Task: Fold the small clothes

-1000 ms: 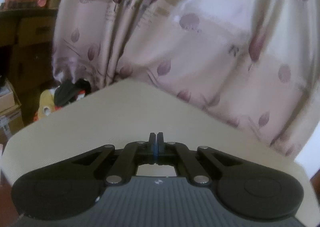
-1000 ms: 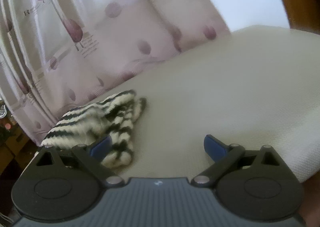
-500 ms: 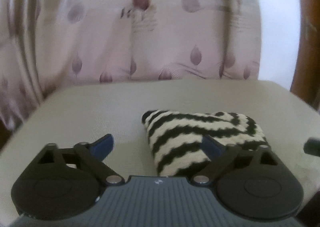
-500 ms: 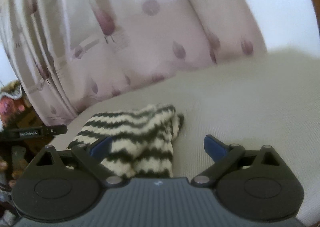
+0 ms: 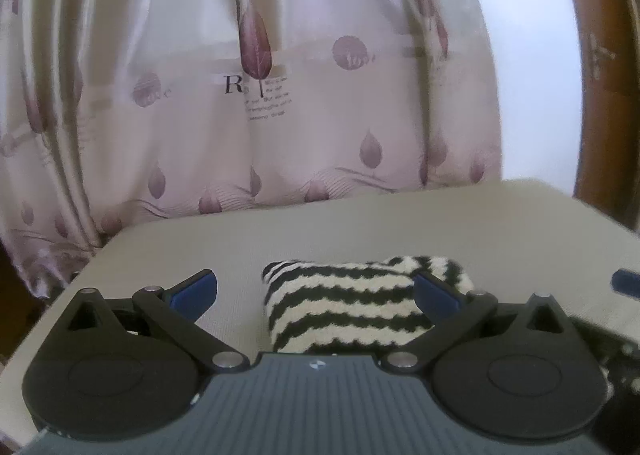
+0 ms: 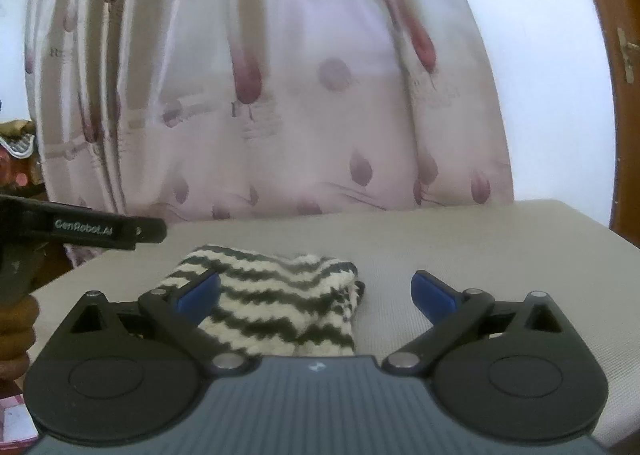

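One striped knitted cloth (image 5: 344, 311); one beige table (image 5: 360, 231); one curtain (image 5: 256, 95); two grippers, left gripper (image 5: 316, 291), right gripper (image 6: 316, 291)

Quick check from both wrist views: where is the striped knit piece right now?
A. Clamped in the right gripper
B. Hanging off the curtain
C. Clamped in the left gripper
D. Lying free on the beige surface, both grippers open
D: the striped knit piece lies bunched on the beige surface, and the left gripper and right gripper both have their fingers spread apart, pinching nothing.
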`<state>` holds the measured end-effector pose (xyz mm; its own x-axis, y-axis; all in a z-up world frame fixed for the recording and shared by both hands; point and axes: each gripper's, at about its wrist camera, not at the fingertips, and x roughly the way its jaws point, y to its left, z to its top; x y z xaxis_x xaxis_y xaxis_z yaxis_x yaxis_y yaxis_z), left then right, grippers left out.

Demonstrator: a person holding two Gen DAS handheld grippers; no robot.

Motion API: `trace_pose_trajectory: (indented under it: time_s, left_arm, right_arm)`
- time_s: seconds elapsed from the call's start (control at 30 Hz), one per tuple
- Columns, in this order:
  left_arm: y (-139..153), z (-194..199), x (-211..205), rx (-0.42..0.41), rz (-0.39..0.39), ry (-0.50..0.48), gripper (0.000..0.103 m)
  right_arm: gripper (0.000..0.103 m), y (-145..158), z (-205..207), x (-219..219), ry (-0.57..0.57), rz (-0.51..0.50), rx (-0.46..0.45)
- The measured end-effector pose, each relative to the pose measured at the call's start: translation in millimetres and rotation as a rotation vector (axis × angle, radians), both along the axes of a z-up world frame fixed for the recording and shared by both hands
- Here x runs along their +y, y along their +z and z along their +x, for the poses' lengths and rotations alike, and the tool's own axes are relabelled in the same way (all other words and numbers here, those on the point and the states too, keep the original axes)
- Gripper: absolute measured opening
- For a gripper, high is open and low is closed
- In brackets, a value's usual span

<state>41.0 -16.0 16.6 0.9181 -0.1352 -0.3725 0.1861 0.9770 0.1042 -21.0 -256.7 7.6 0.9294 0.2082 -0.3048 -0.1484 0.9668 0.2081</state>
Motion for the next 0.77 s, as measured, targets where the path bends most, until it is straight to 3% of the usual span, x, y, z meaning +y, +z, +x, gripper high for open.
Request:
trace_pose_trajectory:
  time_s: [0.13, 0.33, 0.47, 0.63, 0.77]
  left_arm:
    - [6.9, -5.5, 1.7, 0.012, -0.026, -0.017, 0.103]
    - [8.1, -13.4, 3.9, -0.003, -0.054, 0.036, 0.103]
    - [5.3, -15.1, 6.8, 0.036, -0.093, -0.019, 0.103]
    - [-1.3, -20.8, -0.1, 0.005, -0.038, 0.026, 0.103]
    - [-1.5, -20.4, 1.2, 0.022, -0.056, 0.045, 0.103]
  right_arm:
    - [0.102, 5.7, -7.6, 0.2, 0.007, 0.0, -0.022]
    - [0.102, 9.8, -16.2, 1.6, 0.005, 0.0, -0.034]
    - [0.103, 9.3, -18.9, 3.2, 0.014, -0.002, -0.03]
    - [0.103, 8.7, -23.1, 4.6, 0.015, -0.007, -0.024]
    - [0.103, 9.3, -25.2, 5.6, 0.0, -0.022, -0.026]
